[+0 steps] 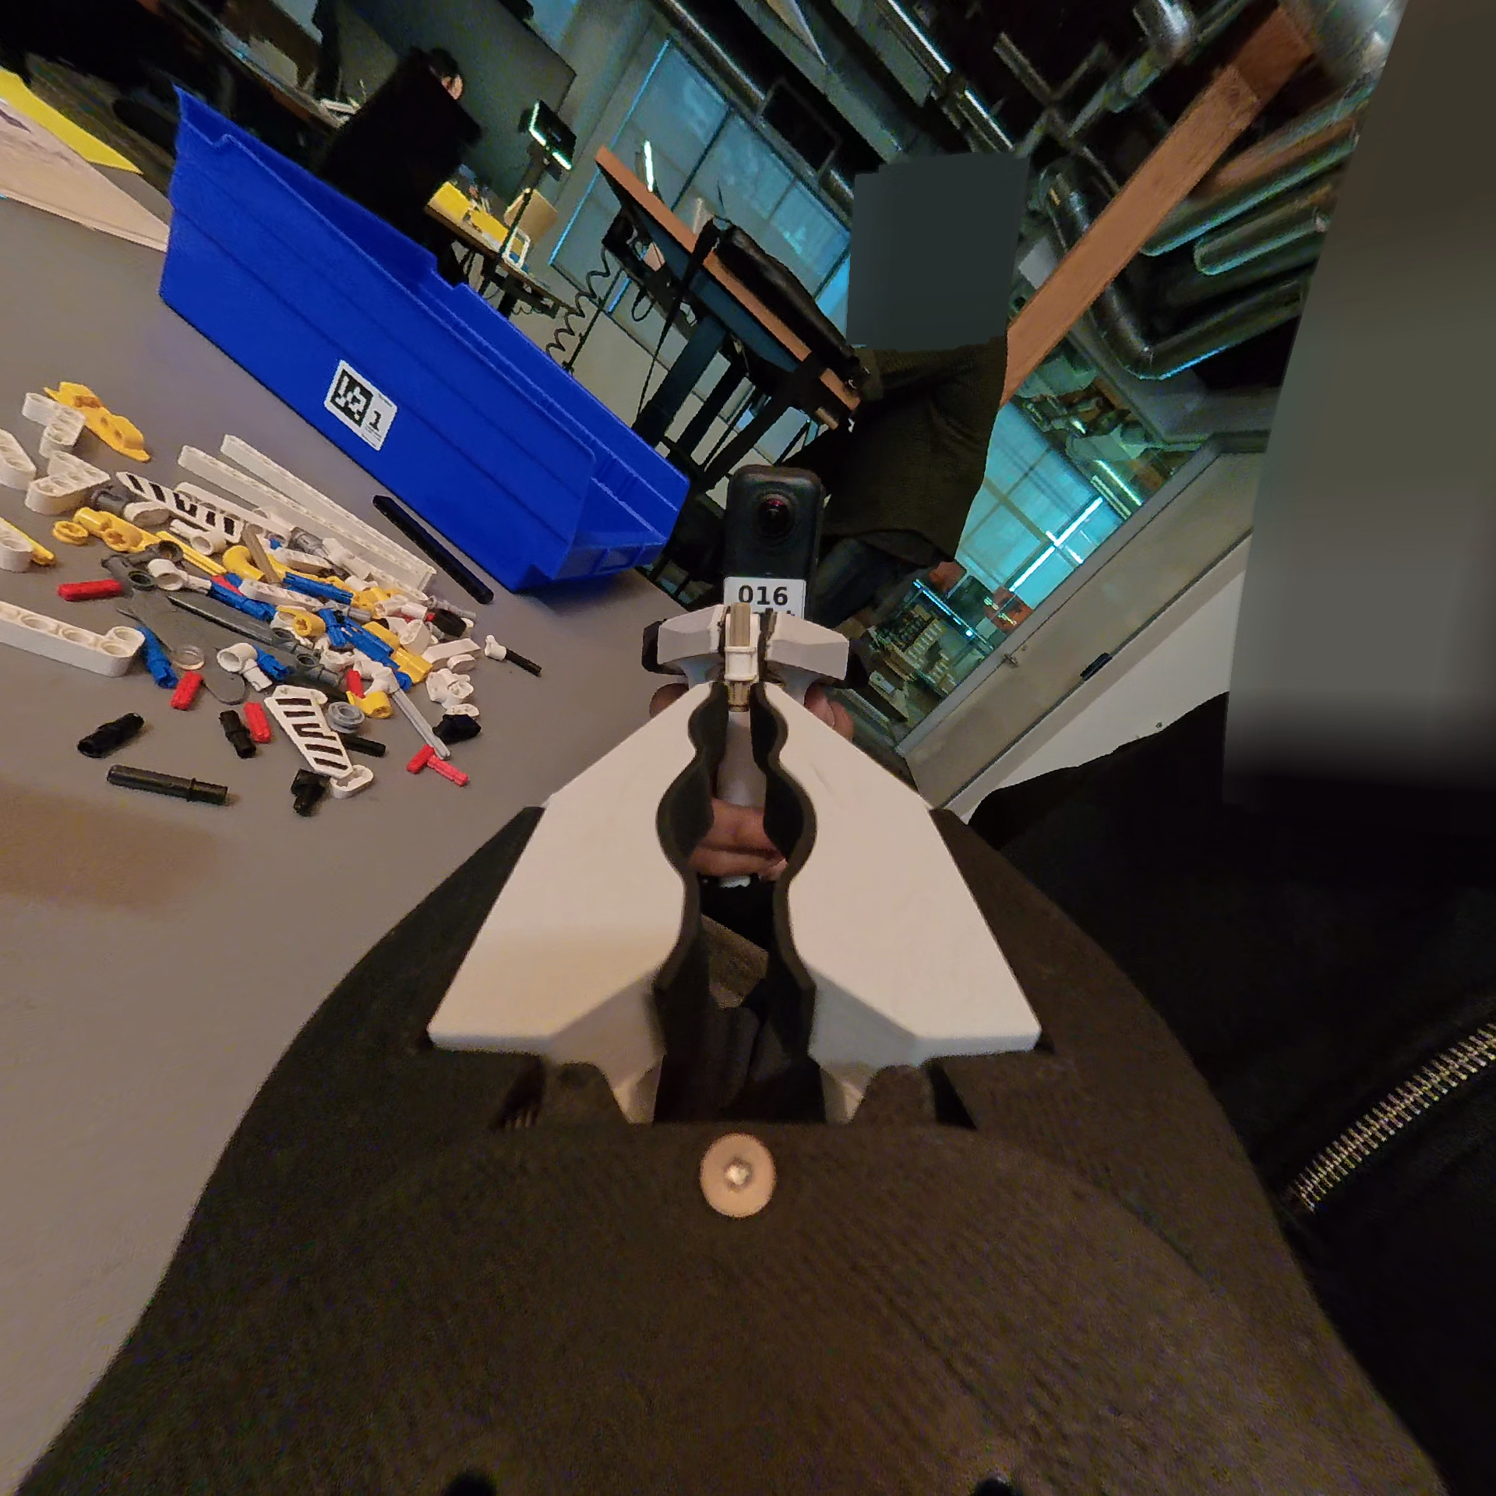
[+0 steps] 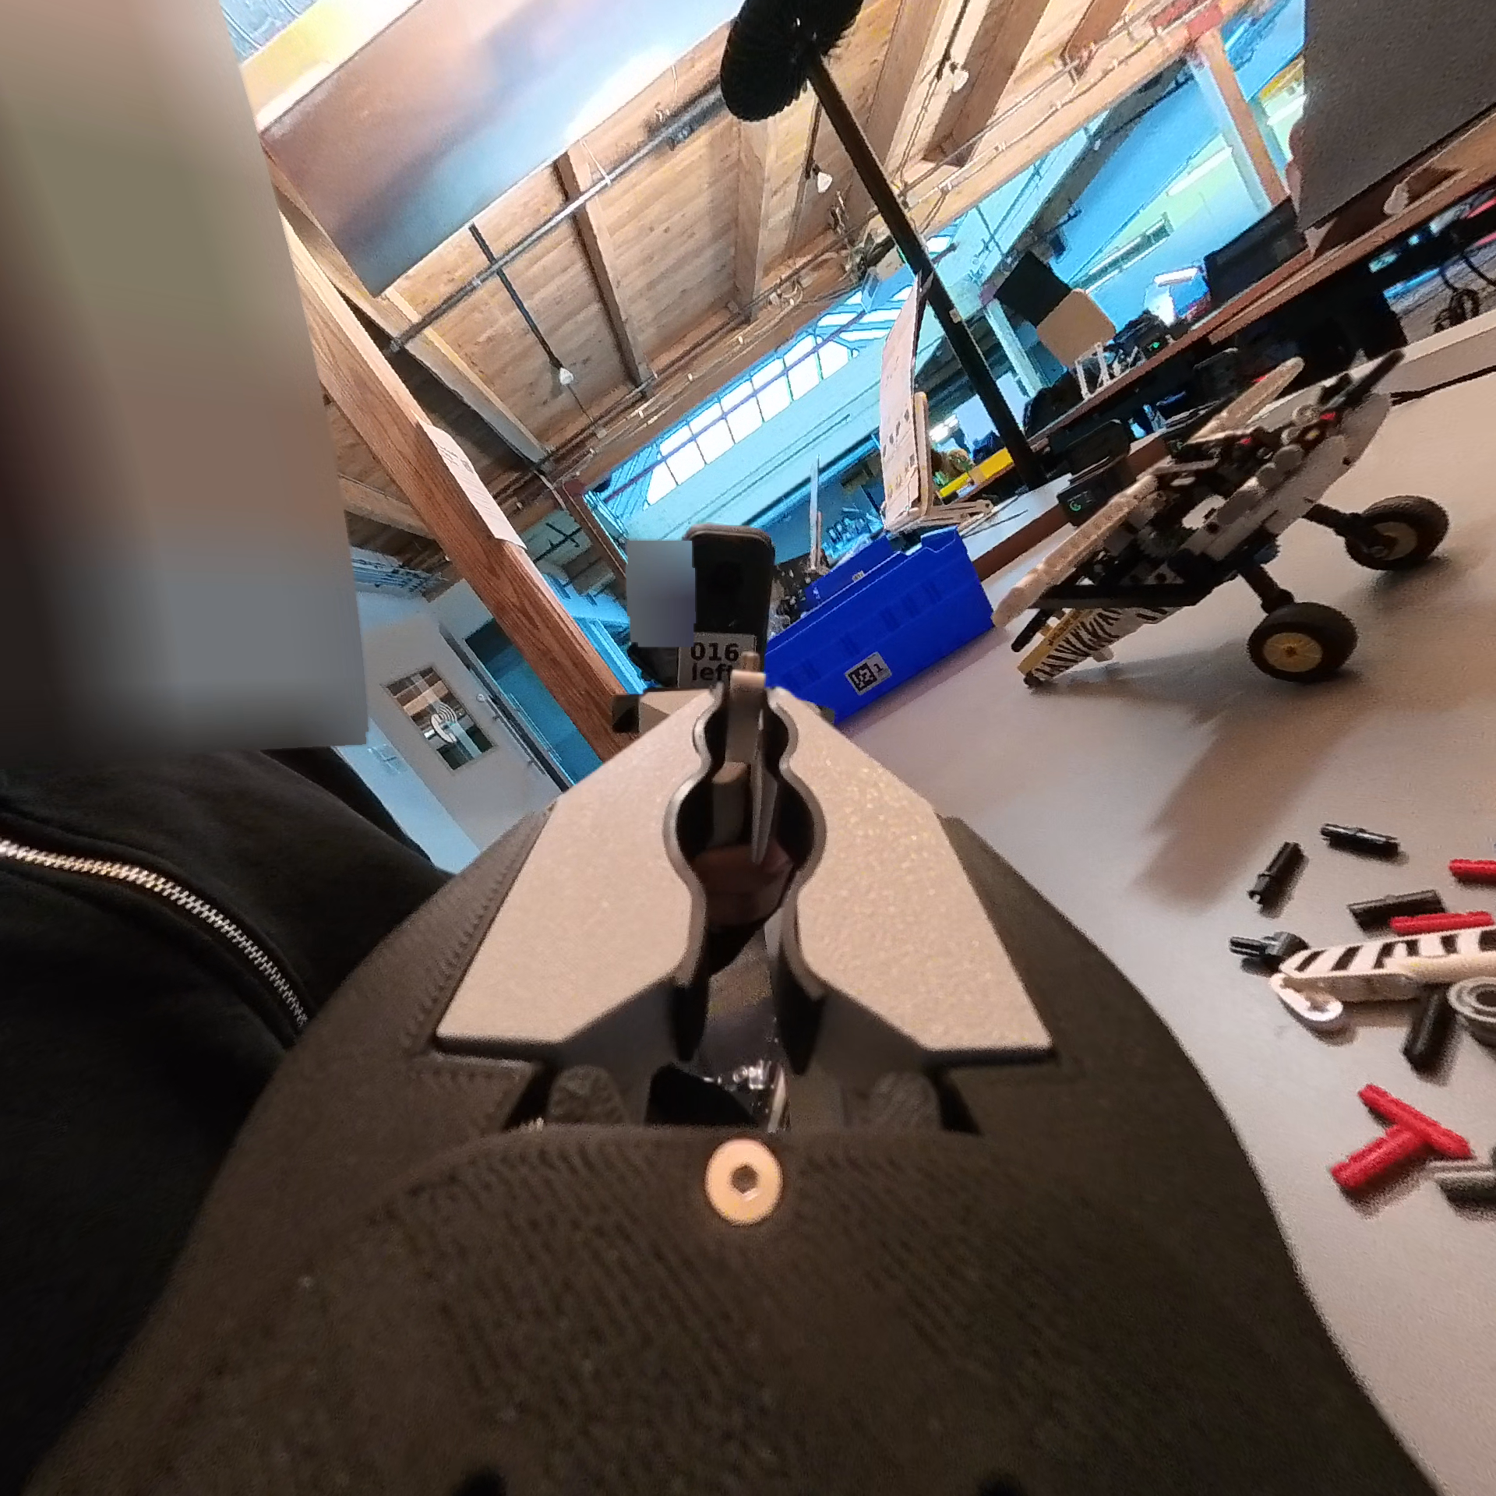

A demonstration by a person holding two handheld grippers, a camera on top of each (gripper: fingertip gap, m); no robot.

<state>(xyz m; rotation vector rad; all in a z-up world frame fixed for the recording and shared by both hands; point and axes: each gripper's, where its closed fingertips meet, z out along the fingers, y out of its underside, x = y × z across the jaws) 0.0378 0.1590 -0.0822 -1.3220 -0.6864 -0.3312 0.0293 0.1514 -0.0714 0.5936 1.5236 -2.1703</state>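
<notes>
My two grippers face each other tip to tip above the grey table's (image 1: 121, 971) near edge. Between them is a small white connector (image 1: 738, 660) with a tan pin (image 1: 738, 627) through it. My left gripper (image 1: 737, 690) is shut on the pin's near end. My right gripper (image 2: 741, 688) is shut on the pin's other end, with the white connector (image 2: 745, 680) at its fingertips. In the left wrist view the right gripper (image 1: 749, 643) shows head-on, pads against the tan pin. The left gripper (image 2: 712, 712) shows just beyond the tips in the right wrist view.
A blue bin (image 1: 405, 364) stands on the table; it also shows in the right wrist view (image 2: 882, 623). A pile of loose parts (image 1: 243, 607) lies left. A wheeled model (image 2: 1214, 526) stands far right, more parts (image 2: 1376, 971) nearer. A black jacket (image 2: 121, 931) is close.
</notes>
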